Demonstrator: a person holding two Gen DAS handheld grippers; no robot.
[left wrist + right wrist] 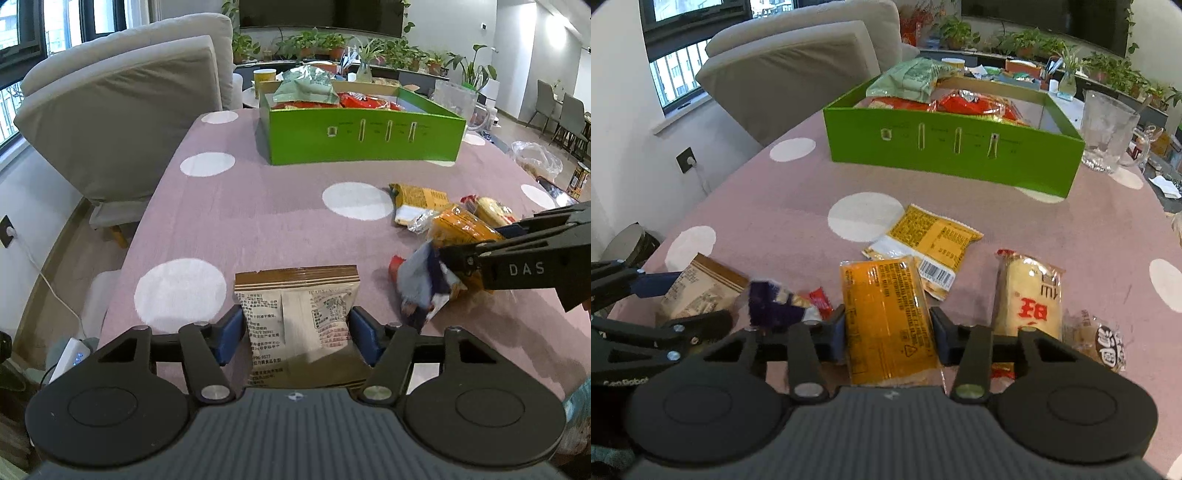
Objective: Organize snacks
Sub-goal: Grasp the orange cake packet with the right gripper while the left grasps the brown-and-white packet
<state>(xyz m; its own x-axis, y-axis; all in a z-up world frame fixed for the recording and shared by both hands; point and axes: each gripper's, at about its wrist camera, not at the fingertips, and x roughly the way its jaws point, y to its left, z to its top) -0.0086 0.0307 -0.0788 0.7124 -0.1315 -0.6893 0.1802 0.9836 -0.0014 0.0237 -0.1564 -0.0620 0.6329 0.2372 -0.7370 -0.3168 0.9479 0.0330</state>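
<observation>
**Both grippers clamped on snack packets**

Left wrist view: left gripper (297,338) closed on a beige packet (295,317), blue pads pressed against both its edges, packet lying flat on the pink dotted cloth (221,221). To the right, the right gripper (448,258) reaching in from the side, among an orange packet (458,227) and a blurred purple packet (421,291). Further back, a yellow packet (419,201) near a white dot. At the far end of the table, a green box (364,138) already holding red and pale green bags. Grey sofa (122,122) left of the table.

Right wrist view: right gripper (888,334) closed on the orange packet (886,317), pads tight on both long sides, packet flat on the cloth (775,206). Yellow packet (931,240) just beyond, its corner tucked under the orange one. Cake packet (1028,295) with red print just right of the fingers. Left gripper (653,299) at the left edge on the beige packet (698,291); purple packet (775,304) between the two grippers. Green box (953,147) well beyond, glass mug (1108,129) at its right end.
</observation>
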